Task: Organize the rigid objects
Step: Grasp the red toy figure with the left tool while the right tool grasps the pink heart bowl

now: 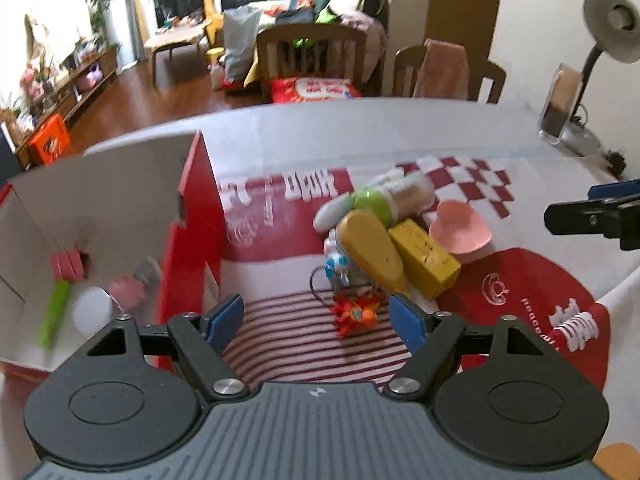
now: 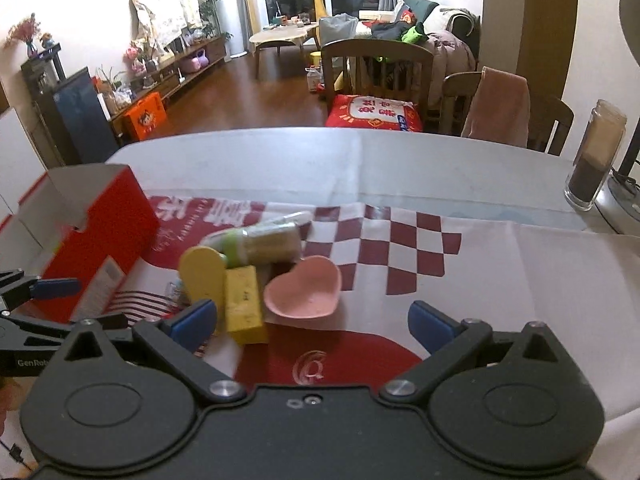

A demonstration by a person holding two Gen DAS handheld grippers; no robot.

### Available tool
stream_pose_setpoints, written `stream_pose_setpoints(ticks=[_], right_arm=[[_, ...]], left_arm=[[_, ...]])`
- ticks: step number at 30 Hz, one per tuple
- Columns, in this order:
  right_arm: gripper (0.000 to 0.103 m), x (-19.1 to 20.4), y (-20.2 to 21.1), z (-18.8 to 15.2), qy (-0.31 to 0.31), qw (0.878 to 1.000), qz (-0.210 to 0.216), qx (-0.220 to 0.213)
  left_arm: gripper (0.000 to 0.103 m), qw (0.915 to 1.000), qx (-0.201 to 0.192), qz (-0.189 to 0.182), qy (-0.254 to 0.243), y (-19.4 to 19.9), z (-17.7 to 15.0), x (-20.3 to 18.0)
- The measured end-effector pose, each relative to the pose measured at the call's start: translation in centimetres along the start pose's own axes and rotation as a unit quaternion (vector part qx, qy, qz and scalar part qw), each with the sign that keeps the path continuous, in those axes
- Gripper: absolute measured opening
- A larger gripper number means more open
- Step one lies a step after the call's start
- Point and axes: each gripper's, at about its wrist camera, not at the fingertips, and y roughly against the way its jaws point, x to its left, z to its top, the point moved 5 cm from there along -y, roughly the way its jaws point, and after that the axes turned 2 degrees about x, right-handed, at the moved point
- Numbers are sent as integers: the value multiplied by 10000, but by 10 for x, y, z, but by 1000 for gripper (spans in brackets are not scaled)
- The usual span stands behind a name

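Observation:
A pile of objects lies mid-table: a yellow oval case (image 1: 370, 248) (image 2: 202, 276), a yellow box (image 1: 424, 258) (image 2: 242, 304), a pink heart-shaped dish (image 1: 460, 228) (image 2: 304, 292), a green-capped clear jar (image 1: 394, 196) (image 2: 264, 240), a white tube (image 1: 332, 212), a small blue-white toy (image 1: 336, 266) and a red-orange toy (image 1: 356, 314). My left gripper (image 1: 318, 320) is open and empty, just before the red-orange toy. My right gripper (image 2: 312, 320) is open and empty, just before the pink dish. A red open box (image 1: 100, 240) (image 2: 96, 220) at left holds a green stick (image 1: 56, 312), a white ball (image 1: 92, 310) and a pink item (image 1: 126, 290).
A red-and-white cloth (image 1: 500, 292) (image 2: 480, 264) covers the table. A glass jar (image 2: 596, 156) (image 1: 560, 104) and a lamp base (image 2: 624, 204) stand at the far right. Chairs (image 2: 376, 68) stand beyond the far edge. The right gripper shows in the left wrist view (image 1: 596, 216).

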Motion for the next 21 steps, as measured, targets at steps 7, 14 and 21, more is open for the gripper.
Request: stream_pose_setpoints(ticks=[7,14,21], right_arm=[[96,-1,-31,-7,499,9986,-80,136],[93,6,-57,-11,1319,9910,-10,220],[84,9,-77,-12,1855,9825,78,178]], left_arm=[[82,9994,-92,279,-197,-24,-7,-18],[82,9991,125,393,-31,-50,-18,-25],[82,9981,318,477,234,-68,-26,-22]])
